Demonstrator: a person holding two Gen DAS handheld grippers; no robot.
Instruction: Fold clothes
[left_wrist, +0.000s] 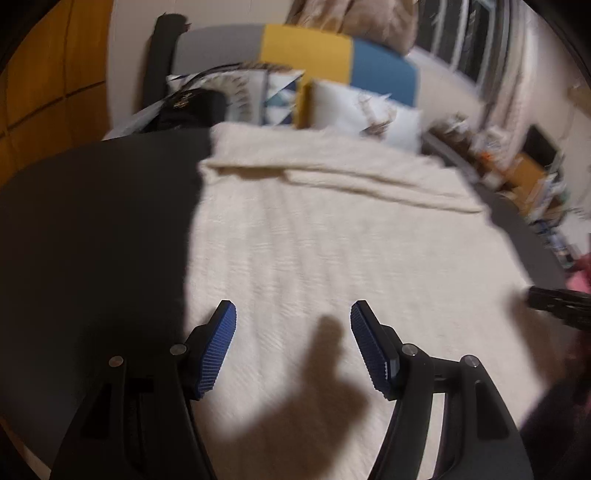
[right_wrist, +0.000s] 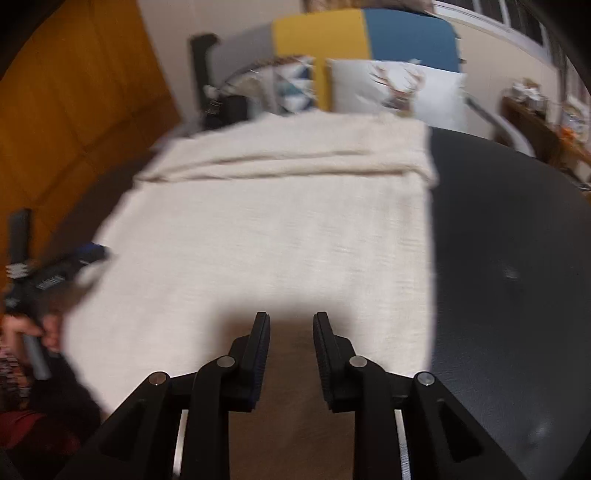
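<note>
Cream woven cloth (left_wrist: 332, 236) on round black tabletop (right_wrist: 509, 258), cushions (right_wrist: 399, 88) apparently behind; left gripper (left_wrist: 293, 314) fingers wide, right gripper (right_wrist: 291, 325) fingers narrowly apart, both empty.

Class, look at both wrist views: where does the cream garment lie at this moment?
The cream garment lies spread flat on the dark round table, ahead of both grippers, its far edge folded over toward the deer-print cushion.

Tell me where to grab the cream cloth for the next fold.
Grip the cream cloth at its near edge, one corner per tool, coming in low from the near side. Its far end is already folded over, and both open tools, left and right, hover above the near part.
</note>
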